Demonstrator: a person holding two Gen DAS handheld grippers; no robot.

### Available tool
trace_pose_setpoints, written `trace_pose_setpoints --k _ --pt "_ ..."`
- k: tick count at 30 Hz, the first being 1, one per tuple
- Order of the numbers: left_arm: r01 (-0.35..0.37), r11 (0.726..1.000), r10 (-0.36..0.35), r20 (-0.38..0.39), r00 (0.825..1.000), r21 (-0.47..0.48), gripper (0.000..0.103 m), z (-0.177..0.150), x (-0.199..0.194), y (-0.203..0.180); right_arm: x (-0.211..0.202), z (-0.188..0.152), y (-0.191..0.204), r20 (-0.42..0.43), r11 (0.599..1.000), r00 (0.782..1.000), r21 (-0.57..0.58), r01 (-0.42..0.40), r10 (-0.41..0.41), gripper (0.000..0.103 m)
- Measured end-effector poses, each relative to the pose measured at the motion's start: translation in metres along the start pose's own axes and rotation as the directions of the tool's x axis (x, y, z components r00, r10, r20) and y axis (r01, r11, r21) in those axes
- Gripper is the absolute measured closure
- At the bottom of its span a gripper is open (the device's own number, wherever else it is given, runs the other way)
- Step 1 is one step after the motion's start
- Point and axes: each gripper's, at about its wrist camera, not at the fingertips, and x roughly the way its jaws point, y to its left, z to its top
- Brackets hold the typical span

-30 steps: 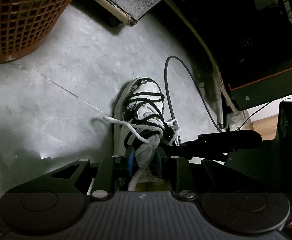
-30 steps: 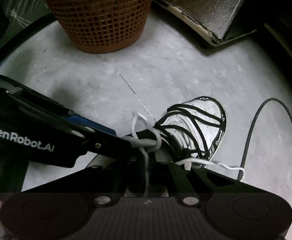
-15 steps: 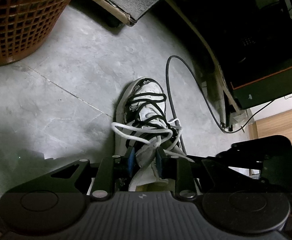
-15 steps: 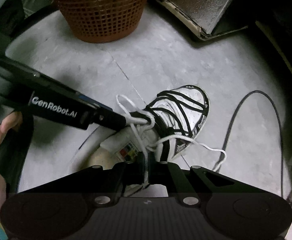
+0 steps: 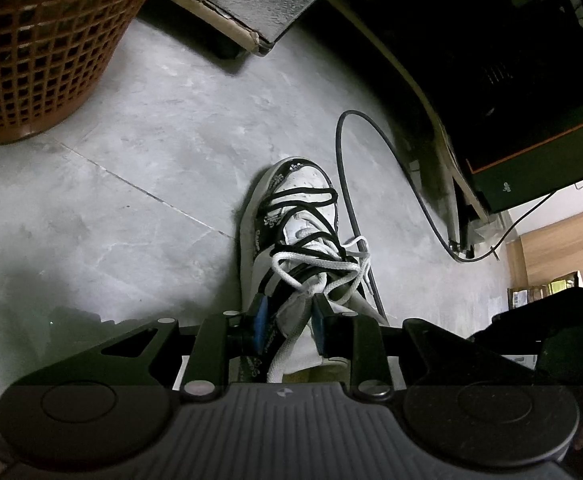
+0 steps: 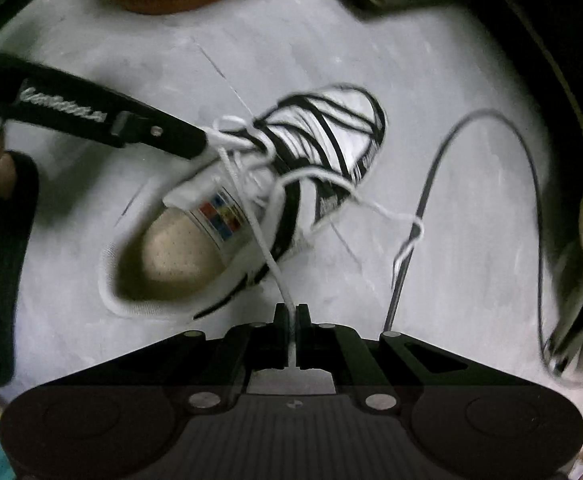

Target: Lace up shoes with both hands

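A white sneaker (image 6: 251,200) with black stripes sits on a grey tiled floor (image 5: 151,168), its toe pointing away from both cameras, beside a black cable (image 5: 371,168) and an orange mesh basket (image 5: 39,48). The left gripper (image 5: 287,316) clamps the shoe's white tongue (image 5: 297,308) between its blue-padded fingers (image 5: 260,316). The right gripper (image 6: 291,316), pointing down over the shoe's opening, pinches one strand of the white lace (image 6: 267,248) tight between its closed jaws; the other end trails loose across the floor.
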Motion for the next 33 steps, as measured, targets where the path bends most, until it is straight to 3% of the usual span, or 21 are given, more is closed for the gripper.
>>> trace_pose_setpoints --k 5,10,13,17,18,19,22,27,29,33 --pt "-0.002 1.0 0.002 -0.002 1.0 -0.005 0.075 0.0 -0.001 0.0 0.009 -0.004 -0.004 -0.065 1.0 0.997 -0.012 0.028 -0.028 0.1" --pt "-0.005 1.0 0.005 -0.002 1.0 -0.005 0.075 0.001 -0.001 0.0 0.026 -0.013 -0.022 -0.117 0.995 0.99 0.06 0.084 -0.077 0.099" --pt "-0.005 1.0 0.005 0.001 1.0 -0.005 0.075 0.001 -0.002 0.0 0.026 -0.013 -0.026 -0.097 0.994 0.995 0.102 0.043 -0.033 0.099" --pt "0.001 1.0 -0.001 0.001 1.0 0.0 0.075 0.0 -0.003 0.001 0.021 -0.008 -0.019 -0.001 0.993 1.0 0.12 -0.005 0.005 0.09" --pt "0.005 1.0 -0.005 -0.001 1.0 0.002 0.075 0.0 -0.003 0.001 0.018 -0.005 -0.016 0.017 0.994 1.0 0.108 -0.013 0.011 0.08" --pt "0.008 1.0 -0.008 -0.002 1.0 0.005 0.075 0.0 -0.003 0.0 0.015 -0.002 -0.013 0.034 0.995 0.999 0.096 -0.021 0.018 0.077" --pt "0.011 1.0 -0.011 -0.003 1.0 0.01 0.075 -0.001 -0.003 0.0 0.0 0.006 -0.001 0.131 0.999 0.991 0.032 0.0 -0.004 0.077" --pt "0.021 1.0 -0.021 0.001 1.0 0.001 0.075 -0.001 -0.004 0.002 -0.017 0.016 0.017 0.284 0.994 0.959 -0.099 0.042 -0.012 0.077" --pt "0.025 1.0 -0.025 0.001 1.0 -0.005 0.075 -0.001 -0.004 0.002 -0.01 0.018 0.024 0.283 0.983 0.955 -0.132 0.129 -0.087 0.077" --pt "0.037 0.999 -0.037 0.005 0.999 -0.012 0.075 -0.001 -0.004 0.004 -0.005 0.016 0.04 0.339 0.956 0.939 -0.247 0.157 -0.066 0.077"
